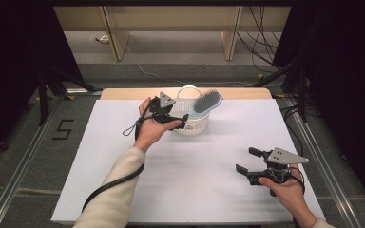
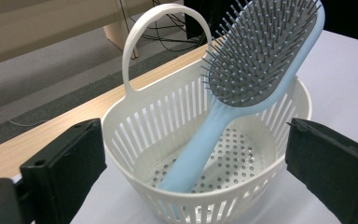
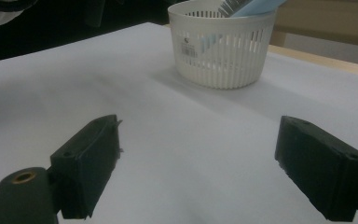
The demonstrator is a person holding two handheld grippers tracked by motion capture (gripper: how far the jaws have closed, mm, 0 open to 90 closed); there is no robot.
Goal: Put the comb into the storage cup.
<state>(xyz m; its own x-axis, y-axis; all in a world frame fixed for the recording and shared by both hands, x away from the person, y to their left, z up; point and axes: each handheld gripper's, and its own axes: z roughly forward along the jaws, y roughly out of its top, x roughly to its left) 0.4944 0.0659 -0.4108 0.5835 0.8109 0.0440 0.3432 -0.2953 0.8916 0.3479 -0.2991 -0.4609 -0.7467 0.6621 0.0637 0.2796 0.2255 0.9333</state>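
Observation:
A light-blue hairbrush (image 1: 206, 101) with grey bristles leans in a white slotted basket (image 1: 192, 127), handle down and head sticking out over the rim. My left gripper (image 1: 181, 121) hangs open just in front of the basket's near left side, its pads touching nothing. In the left gripper view the hairbrush (image 2: 261, 51) stands in the basket (image 2: 121, 135) between and beyond the wide-apart jaws of my left gripper (image 2: 196, 144). My right gripper (image 1: 247, 160) is open and empty over the bare table at the front right. Its own view has the gripper (image 3: 200, 158) far from the basket (image 3: 219, 51).
A white sheet (image 1: 123, 156) covers the table, with a wooden strip (image 1: 123, 93) along the far edge. The left gripper's cable (image 1: 109, 185) trails under the forearm. Beyond the table are floor, wooden legs and loose cables. Dark curtains stand at both sides.

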